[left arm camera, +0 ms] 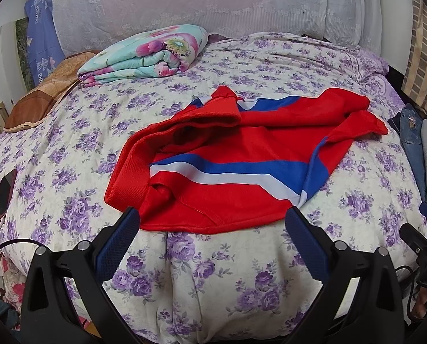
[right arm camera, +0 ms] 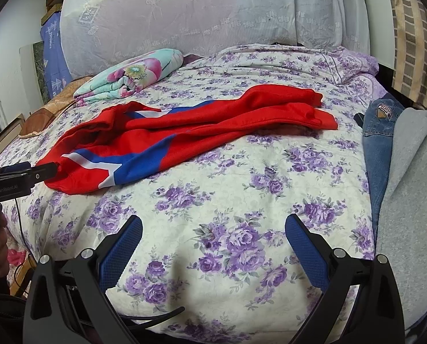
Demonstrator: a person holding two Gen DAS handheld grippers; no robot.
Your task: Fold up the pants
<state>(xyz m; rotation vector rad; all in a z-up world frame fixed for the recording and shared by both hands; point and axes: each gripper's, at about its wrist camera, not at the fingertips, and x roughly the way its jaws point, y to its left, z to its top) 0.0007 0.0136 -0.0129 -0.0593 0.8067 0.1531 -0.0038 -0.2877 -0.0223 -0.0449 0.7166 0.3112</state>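
Observation:
Red pants (left arm camera: 242, 154) with blue and white stripes lie crumpled on the bed, waistband toward the left, legs running to the right. They also show in the right wrist view (right arm camera: 184, 132). My left gripper (left arm camera: 212, 215) is open, its fingertips at the near hem of the pants, holding nothing. It shows from the side in the right wrist view (right arm camera: 41, 172), touching the pants' near left edge. My right gripper (right arm camera: 213, 223) is open and empty over bare quilt, well short of the pants.
A floral purple quilt (right arm camera: 242, 200) covers the bed. A folded floral blanket (left arm camera: 147, 54) lies at the back left. Blue jeans (right arm camera: 377, 143) and a grey garment (right arm camera: 408, 200) lie at the right edge. A phone (left arm camera: 4, 195) lies at the left edge.

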